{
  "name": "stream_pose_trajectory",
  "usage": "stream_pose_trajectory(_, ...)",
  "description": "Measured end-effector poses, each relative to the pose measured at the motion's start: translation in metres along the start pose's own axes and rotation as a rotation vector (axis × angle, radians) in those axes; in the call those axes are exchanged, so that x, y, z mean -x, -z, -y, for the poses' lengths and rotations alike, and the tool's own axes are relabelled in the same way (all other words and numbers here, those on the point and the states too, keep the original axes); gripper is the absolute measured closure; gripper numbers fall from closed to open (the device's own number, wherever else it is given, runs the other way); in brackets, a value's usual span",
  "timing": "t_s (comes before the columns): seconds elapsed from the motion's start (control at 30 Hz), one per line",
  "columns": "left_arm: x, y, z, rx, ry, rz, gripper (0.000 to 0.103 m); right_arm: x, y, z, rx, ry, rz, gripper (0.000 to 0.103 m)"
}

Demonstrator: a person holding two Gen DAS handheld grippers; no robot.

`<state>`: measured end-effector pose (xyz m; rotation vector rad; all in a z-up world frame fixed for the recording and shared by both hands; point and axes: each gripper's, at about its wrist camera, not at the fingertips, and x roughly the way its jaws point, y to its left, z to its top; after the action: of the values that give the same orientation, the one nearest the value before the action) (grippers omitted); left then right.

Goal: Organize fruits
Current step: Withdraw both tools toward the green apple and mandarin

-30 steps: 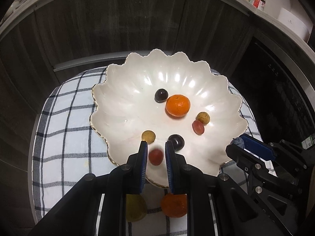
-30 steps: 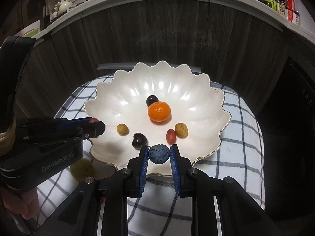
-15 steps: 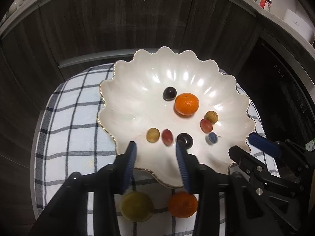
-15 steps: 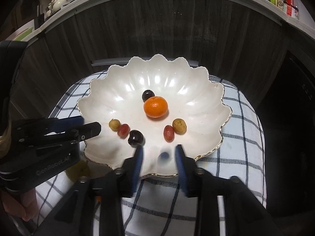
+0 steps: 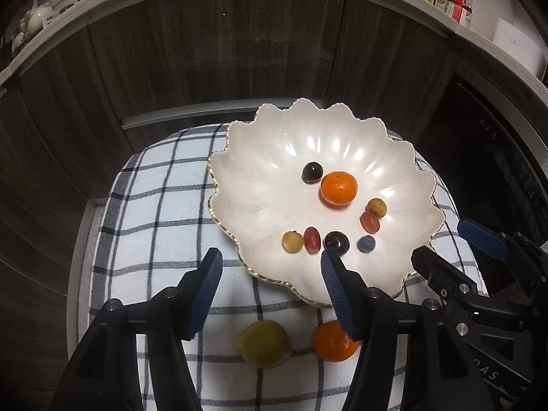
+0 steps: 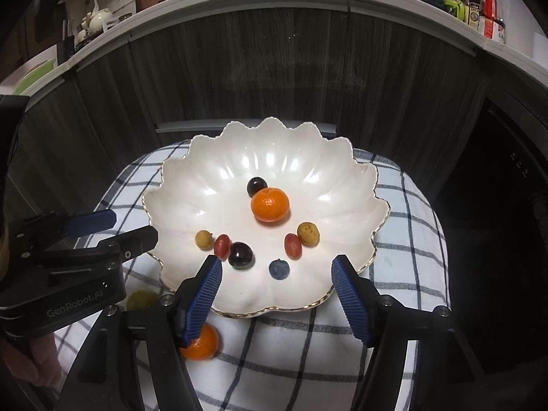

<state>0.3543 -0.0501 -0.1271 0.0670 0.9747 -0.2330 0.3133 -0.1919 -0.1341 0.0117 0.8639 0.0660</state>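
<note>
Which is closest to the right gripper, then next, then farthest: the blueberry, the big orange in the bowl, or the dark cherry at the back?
Seen from the right wrist, right gripper open:
1. Blueberry, between its fingers.
2. Big orange, bowl's middle.
3. Dark cherry, just behind the orange.

The scalloped bowl [image 6: 342, 178] looks like glazed ceramic, pearly white and glossy, with a thin gilt rim. Under it lies a soft woven cloth [image 6: 407, 239], matt, checked in dark lines. The far cabinet fronts [image 6: 274, 68] show dark wood grain, dull in finish. The mandarin [image 6: 270, 204] has a dimpled, faintly shiny peel; the blueberry [image 6: 278, 269] is matt and dusty. Gripper pads [image 6: 202, 296] are ribbed blue rubber on black matt plastic.
</note>
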Motion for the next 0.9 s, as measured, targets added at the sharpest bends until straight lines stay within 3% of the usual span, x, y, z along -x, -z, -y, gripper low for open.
stream_pose_trajectory(0.9,0.032,0.038,-0.021,-0.044,-0.044,0.038,0.024,0.031,0.024,-0.029,-0.005,0.024,0.021,0.028)
